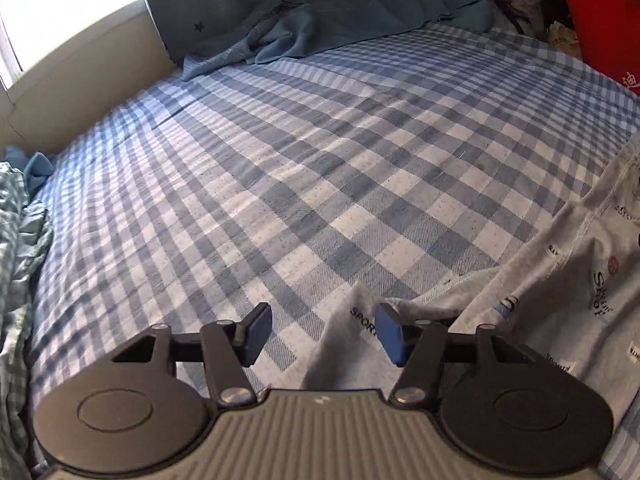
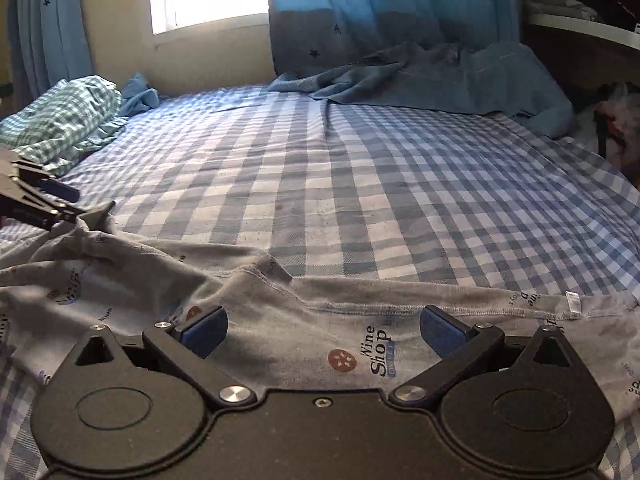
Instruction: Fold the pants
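Grey printed pants lie rumpled on the checked bedsheet, nearest the camera; no neat fold shows, so most folding looks ahead. Left gripper has its jaws apart over a peaked pants corner, unclamped. Right gripper is spread wide over the hem. Only the right view shows the hem's white label.

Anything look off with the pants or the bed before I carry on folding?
The grey pants lie rumpled, not flat: one end is bunched into a peak by the left gripper. Nothing looks torn or spilled. Both grippers are open; the right gripper hovers over the pants.
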Demonstrator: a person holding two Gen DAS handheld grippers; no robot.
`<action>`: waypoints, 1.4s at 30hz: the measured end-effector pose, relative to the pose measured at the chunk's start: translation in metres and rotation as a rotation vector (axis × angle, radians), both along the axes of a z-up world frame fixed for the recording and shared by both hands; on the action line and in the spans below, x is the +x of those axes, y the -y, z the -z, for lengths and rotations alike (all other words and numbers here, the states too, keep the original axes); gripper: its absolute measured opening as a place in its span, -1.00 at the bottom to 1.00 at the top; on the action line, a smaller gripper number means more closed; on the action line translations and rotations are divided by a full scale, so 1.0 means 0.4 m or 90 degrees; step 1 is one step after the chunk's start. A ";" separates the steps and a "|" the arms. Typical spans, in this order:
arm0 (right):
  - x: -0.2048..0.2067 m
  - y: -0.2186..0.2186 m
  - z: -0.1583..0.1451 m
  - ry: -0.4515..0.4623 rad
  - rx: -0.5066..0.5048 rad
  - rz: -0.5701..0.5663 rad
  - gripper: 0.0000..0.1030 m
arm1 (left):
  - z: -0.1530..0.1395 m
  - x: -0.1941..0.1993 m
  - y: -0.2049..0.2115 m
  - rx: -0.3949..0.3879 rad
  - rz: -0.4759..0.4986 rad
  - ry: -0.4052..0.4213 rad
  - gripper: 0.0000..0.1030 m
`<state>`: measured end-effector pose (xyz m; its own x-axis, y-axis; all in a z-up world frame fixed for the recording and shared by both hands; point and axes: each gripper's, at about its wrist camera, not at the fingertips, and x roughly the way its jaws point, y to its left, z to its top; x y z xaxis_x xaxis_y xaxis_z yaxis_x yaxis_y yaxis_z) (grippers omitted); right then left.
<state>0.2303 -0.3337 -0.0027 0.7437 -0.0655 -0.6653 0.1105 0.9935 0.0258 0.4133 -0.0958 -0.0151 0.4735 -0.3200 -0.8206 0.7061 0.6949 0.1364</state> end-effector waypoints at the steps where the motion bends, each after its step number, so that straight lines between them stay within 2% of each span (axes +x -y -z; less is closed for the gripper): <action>1: 0.010 -0.001 -0.003 0.001 -0.008 -0.010 0.98 | 0.004 0.019 0.002 -0.003 0.006 -0.024 0.23; 3: 0.051 -0.009 -0.009 0.001 -0.018 -0.039 0.96 | 0.019 0.050 0.005 -0.008 0.014 -0.077 0.17; 4: 0.071 -0.010 -0.012 0.003 -0.013 -0.058 0.92 | 0.028 0.065 0.007 -0.009 0.015 -0.104 -0.24; 5: 0.097 -0.014 -0.016 0.003 -0.002 -0.085 0.88 | 0.038 0.077 0.012 -0.005 0.013 -0.124 -0.97; 8: 0.183 -0.034 -0.013 -0.017 0.031 -0.182 0.67 | 0.039 0.078 0.020 -0.011 -0.019 -0.107 -0.97; 10: 0.245 -0.070 -0.011 -0.034 0.028 -0.246 0.45 | 0.032 0.072 0.016 -0.023 -0.037 -0.081 -0.97; 12: 0.304 -0.110 -0.008 -0.046 0.024 -0.291 0.34 | 0.037 0.078 0.014 -0.033 -0.056 -0.069 -0.97; 15: 0.389 -0.151 0.007 -0.066 0.040 -0.331 0.27 | 0.072 0.103 0.001 -0.056 -0.088 -0.093 -0.97; 19: 0.476 -0.191 0.032 -0.115 0.086 -0.381 0.25 | 0.099 0.137 -0.053 -0.141 -0.155 -0.140 -0.96; 22: 0.498 -0.232 0.050 -0.137 0.071 -0.414 0.25 | 0.100 0.133 -0.071 -0.154 -0.162 -0.134 -0.94; 24: 0.500 -0.256 0.064 -0.149 0.012 -0.422 0.26 | 0.095 0.124 -0.069 -0.149 -0.163 -0.123 -0.92; 26: 0.486 -0.251 0.073 -0.136 -0.071 -0.423 0.42 | 0.089 0.115 -0.067 -0.141 -0.170 -0.103 -0.84; 27: 0.478 -0.223 0.070 -0.122 -0.092 -0.401 0.61 | 0.082 0.110 -0.068 -0.137 -0.178 -0.090 -0.80; 28: 0.473 -0.191 0.065 -0.111 -0.117 -0.364 0.52 | 0.066 0.098 -0.056 -0.138 -0.188 -0.067 -0.71; 29: 0.467 -0.160 0.061 -0.099 -0.169 -0.317 0.41 | 0.050 0.086 -0.063 -0.147 -0.190 -0.047 -0.36; 30: 0.456 -0.120 0.053 -0.083 -0.200 -0.278 0.27 | 0.036 0.072 -0.065 -0.157 -0.171 -0.033 -0.14; 31: 0.441 -0.069 0.033 -0.076 -0.169 -0.258 0.27 | 0.021 0.053 -0.062 -0.163 -0.139 -0.017 0.20; 32: 0.427 -0.026 0.013 -0.075 -0.114 -0.248 0.28 | 0.004 0.027 -0.051 -0.167 -0.093 0.005 0.34; 33: 0.401 0.026 -0.006 -0.076 -0.044 -0.246 0.40 | -0.009 0.000 -0.039 -0.163 -0.041 0.024 0.35; 34: 0.373 0.055 -0.018 -0.074 -0.015 -0.258 0.55 | -0.018 -0.023 -0.021 -0.153 0.013 0.028 0.35; 36: 0.319 0.093 -0.028 -0.087 0.031 -0.318 0.54 | -0.021 -0.058 0.028 -0.117 0.114 0.015 0.35; 37: 0.305 0.109 -0.022 -0.113 0.055 -0.337 0.54 | -0.013 -0.069 0.058 -0.087 0.153 0.011 0.31; 38: 0.295 0.123 -0.012 -0.141 0.063 -0.342 0.51 | 0.000 -0.079 0.090 -0.045 0.186 0.011 0.16; 39: 0.285 0.134 -0.001 -0.162 0.064 -0.346 0.39 | 0.020 -0.087 0.121 -0.003 0.211 0.012 -0.05; 40: 0.278 0.144 0.007 -0.173 0.069 -0.351 0.25 | 0.040 -0.086 0.145 0.034 0.221 0.007 -0.71; 41: 0.267 0.154 0.014 -0.182 0.085 -0.364 0.19 | 0.057 -0.080 0.162 0.064 0.215 0.002 -0.98; 42: 0.264 0.158 0.019 -0.183 0.092 -0.373 -0.04 | 0.068 -0.074 0.168 0.072 0.199 0.000 -1.00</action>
<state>0.3357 -0.3969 -0.0101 0.4205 0.4000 -0.8144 -0.4238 0.8802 0.2135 0.3837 -0.1632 -0.0422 0.3675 -0.3561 -0.8592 0.8824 0.4253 0.2011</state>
